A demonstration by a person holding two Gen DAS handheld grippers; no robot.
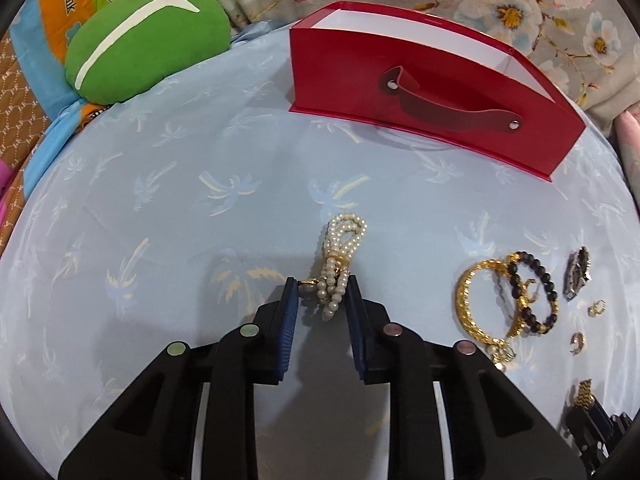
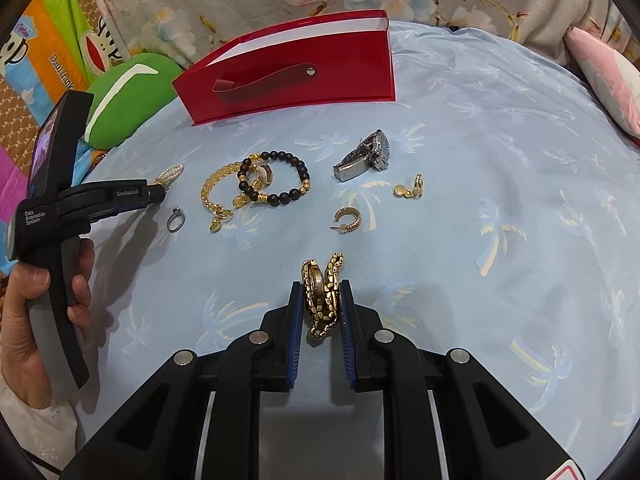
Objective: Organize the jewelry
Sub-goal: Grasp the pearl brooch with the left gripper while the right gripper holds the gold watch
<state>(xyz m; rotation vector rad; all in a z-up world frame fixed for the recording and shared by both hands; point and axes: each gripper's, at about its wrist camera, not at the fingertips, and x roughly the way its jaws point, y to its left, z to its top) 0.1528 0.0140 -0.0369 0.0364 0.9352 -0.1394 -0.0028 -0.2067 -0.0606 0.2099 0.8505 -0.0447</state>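
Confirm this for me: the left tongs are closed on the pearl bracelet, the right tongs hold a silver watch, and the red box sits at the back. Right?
One thing is off. The right tongs hold a gold watch, as the right wrist view shows; the silver watch lies on the cloth. The left tongs are on the pearl bracelet, and the red box sits at the back.

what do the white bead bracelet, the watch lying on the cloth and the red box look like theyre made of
White bead bracelet: pearl-like beads, glossy cream, with a gold-tone clasp; real or imitation cannot be told. Watch: silver-tone metal, probably steel, judging by its shiny linked band. Red box: looks like thin card or plastic sheet, smooth red outside, white inside, with a riveted strap.
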